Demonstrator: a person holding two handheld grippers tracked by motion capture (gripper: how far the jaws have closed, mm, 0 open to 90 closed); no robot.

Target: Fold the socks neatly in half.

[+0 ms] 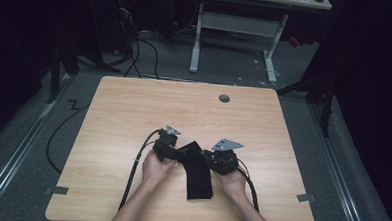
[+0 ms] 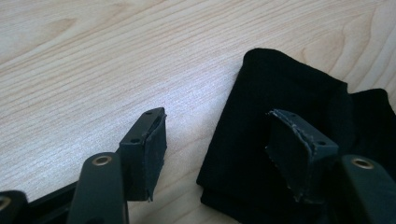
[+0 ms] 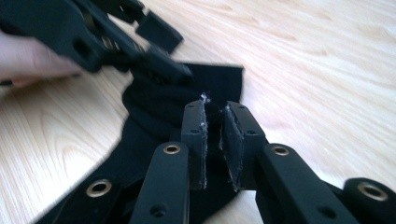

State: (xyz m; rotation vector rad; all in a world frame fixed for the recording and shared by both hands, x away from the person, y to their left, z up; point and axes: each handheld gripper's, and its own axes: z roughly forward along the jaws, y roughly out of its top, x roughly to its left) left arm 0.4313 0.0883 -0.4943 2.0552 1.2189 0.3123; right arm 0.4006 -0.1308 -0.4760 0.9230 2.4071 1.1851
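Lying folded on the table [image 1: 134,108], the black cloth [image 1: 197,173] looks soft and matte.

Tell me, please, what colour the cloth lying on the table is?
The cloth is plain black, with no pattern; the left gripper view shows it best.

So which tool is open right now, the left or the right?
The left tool: its jaws stand wide apart, one over bare table, one over the black cloth. The right tool is nearly closed, with cloth in its narrow gap.
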